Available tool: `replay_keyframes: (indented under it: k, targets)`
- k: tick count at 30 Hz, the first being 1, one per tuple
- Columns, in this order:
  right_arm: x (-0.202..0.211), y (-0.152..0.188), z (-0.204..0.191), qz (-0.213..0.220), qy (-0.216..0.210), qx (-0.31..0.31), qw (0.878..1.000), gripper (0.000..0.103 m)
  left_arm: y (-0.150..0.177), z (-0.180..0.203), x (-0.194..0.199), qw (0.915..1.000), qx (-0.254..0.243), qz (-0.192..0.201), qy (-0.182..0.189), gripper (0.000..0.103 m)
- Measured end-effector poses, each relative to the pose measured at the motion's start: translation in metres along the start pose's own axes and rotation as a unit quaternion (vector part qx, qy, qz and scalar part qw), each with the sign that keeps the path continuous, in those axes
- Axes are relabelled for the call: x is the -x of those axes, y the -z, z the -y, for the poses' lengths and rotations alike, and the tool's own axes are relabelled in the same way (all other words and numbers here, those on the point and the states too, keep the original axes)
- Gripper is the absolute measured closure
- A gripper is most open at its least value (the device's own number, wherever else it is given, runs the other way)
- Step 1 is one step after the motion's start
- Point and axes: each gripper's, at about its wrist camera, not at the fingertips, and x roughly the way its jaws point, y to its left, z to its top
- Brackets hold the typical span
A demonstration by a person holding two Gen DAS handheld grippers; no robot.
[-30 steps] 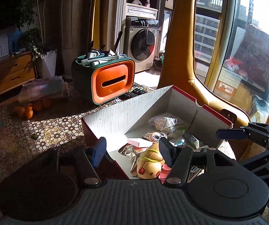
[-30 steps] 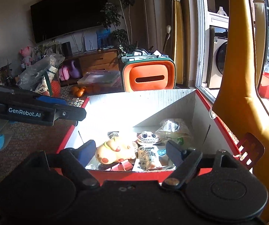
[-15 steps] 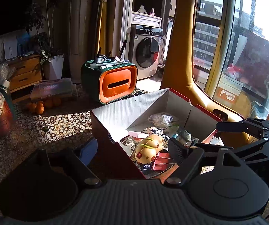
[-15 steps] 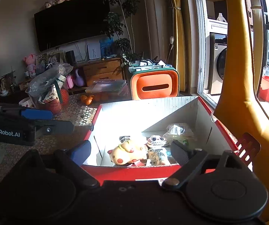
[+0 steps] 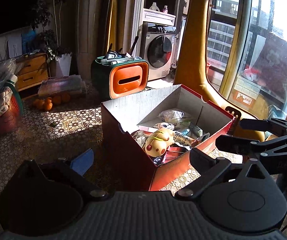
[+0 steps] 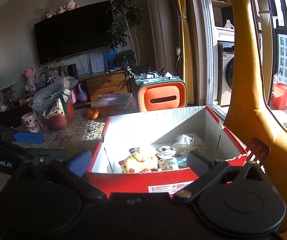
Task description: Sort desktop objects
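A red cardboard box (image 5: 175, 166) (image 6: 163, 182) stands on the patterned table and holds several items: a yellow spotted plush toy (image 5: 159, 142) (image 6: 141, 161), a round face toy (image 5: 164, 125) (image 6: 166, 151), snack packets (image 5: 171, 114) (image 6: 185, 140). My left gripper (image 5: 141, 158) is open and empty, just in front of the box's near corner. My right gripper (image 6: 141, 160) is open and empty, at the box's near wall. The right gripper also shows at the right of the left wrist view (image 5: 263, 136); the left gripper shows at the left of the right wrist view (image 6: 23, 146).
An orange and green tissue box (image 5: 123, 78) (image 6: 161, 98) with pens on top stands behind the box. Oranges (image 5: 49, 101) (image 6: 95, 113), a plastic case (image 5: 61, 85), a bagged red basket (image 6: 53, 108) and a mug (image 6: 31, 123) lie at the left. A yellow chair back (image 6: 243, 80) rises at the right.
Both grippers have pulled back and up from the box; the box looks farther away. Both stay open and empty.
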Motion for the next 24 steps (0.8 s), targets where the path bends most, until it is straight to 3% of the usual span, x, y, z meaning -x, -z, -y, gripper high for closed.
replay_keyframes:
  k: [8,14,24]
  targets:
    - [0.014,0.012,-0.001,0.003,0.007,-0.011,1.0,0.0,0.01,0.007,0.011,1.0,0.0,0.002,0.004,0.0]
    - [0.024,0.016,-0.002,0.008,0.013,-0.01,1.0,0.0,0.015,0.013,0.018,0.9997,-0.013,0.01,-0.018,0.0]
    - [0.035,0.023,-0.002,0.008,0.023,-0.013,1.0,0.0,0.022,0.018,0.018,0.9998,-0.017,-0.002,-0.009,0.0]
